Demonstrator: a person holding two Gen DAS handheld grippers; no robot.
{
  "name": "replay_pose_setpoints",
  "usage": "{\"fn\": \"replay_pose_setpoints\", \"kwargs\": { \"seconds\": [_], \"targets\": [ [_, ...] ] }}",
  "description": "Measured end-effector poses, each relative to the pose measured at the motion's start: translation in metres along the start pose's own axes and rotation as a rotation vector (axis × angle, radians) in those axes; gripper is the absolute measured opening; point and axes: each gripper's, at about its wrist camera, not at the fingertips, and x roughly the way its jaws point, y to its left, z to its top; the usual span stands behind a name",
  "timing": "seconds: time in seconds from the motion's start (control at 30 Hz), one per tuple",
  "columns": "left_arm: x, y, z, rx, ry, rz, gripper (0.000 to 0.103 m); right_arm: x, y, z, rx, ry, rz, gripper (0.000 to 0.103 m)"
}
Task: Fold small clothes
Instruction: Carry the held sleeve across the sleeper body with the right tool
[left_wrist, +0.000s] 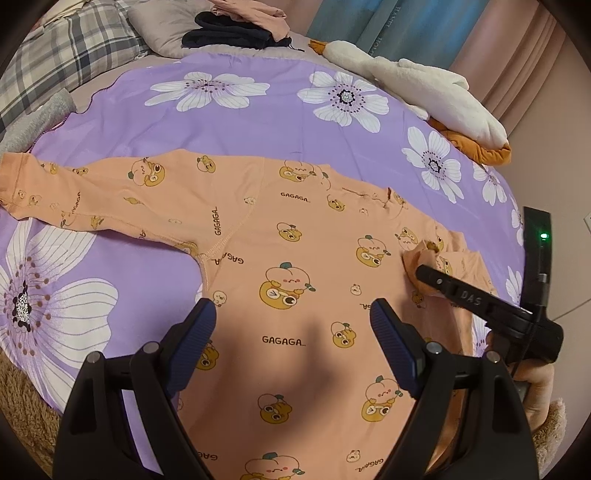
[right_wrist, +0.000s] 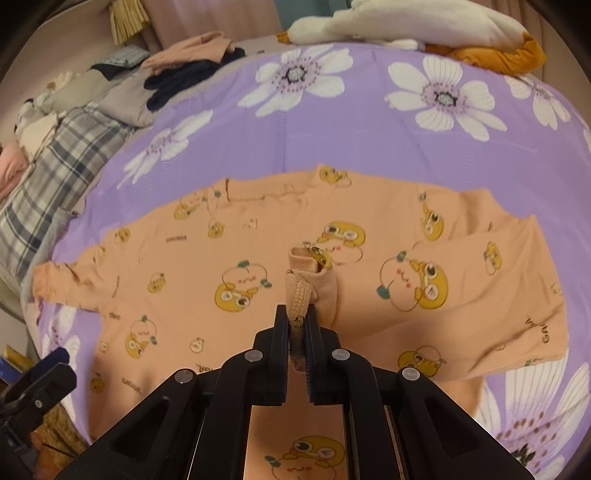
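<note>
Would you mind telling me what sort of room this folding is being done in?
Most likely a bedroom: the orange shirt lies on a purple floral bedsheet, with a plaid pillow and a plush goose nearby.

Your left gripper (left_wrist: 291, 325) has black arms, round silver pivot screws and ribbed dark-blue finger pads (left_wrist: 201, 334). Your right gripper (right_wrist: 296, 325) is the same black build with silver screws; its side carries raised "DAS" lettering, a green light and a thin black cable. A fuzzy tan cuff (left_wrist: 554, 417) shows at your right hand (left_wrist: 535, 387).
</note>
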Motion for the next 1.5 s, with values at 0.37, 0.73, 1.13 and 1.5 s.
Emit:
{"fn": "replay_pose_setpoints", "kwargs": {
  "seconds": [0.37,0.73,1.13,1.5],
  "targets": [
    [-0.002,-0.005,-0.001,-0.014,0.025,-0.058,0.085,0.015,0.002,-0.004,-0.012,0.061,-0.014,0.009],
    [-0.001,-0.004,-0.001,-0.013,0.033,-0.046,0.085,0.019,0.002,-0.004,-0.007,0.074,-0.011,0.009],
    [-0.002,-0.009,-0.004,0.001,0.043,-0.053,0.085,0.022,0.003,-0.005,-0.014,0.083,-0.01,0.009],
    [-0.002,-0.011,-0.005,0.015,0.051,-0.041,0.085,0.023,0.004,-0.006,-0.016,0.085,-0.007,0.009]
  ]
}}
